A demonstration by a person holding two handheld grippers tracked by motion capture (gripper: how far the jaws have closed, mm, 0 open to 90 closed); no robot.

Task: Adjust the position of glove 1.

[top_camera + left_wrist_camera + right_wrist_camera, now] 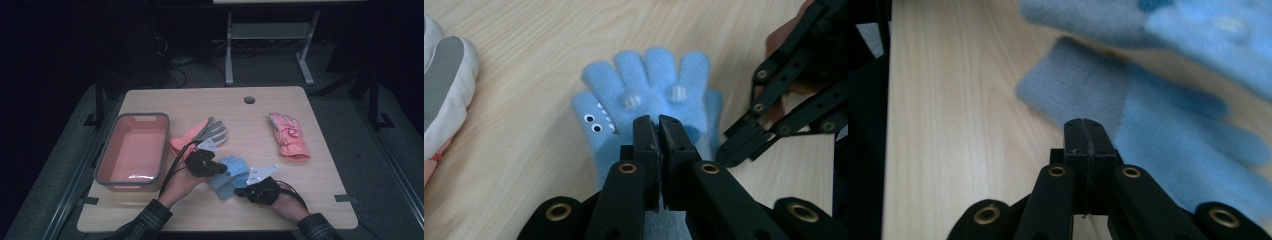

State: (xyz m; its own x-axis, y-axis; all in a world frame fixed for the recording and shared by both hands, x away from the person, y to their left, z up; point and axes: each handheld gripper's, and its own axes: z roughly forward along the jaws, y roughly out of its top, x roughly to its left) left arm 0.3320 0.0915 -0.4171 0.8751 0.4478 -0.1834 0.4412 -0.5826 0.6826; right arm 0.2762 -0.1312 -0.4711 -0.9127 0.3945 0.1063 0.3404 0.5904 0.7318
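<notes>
A light blue glove [230, 172] with googly eyes and little white teeth [649, 75] lies fingers spread on the wooden table [320, 190]. My left gripper [223, 168] [659, 122] comes from the left and is shut on its palm, with blue fabric showing under the jaws. My right gripper [240, 191] [1087, 125] comes from the right, jaws shut, its tips at the edge of the blue glove's [1168, 135] greyish cuff. I see no fabric between its pads. From the left gripper view, the right gripper [726, 150] sits just beside the glove's thumb side.
A pink bin [166, 145] with a grey rim stands at the table's left. A pink and grey glove [210, 131] [444, 90] lies just behind my left gripper. Another pink glove [289, 136] lies at the right. A cable hole [249, 99] sits near the far edge.
</notes>
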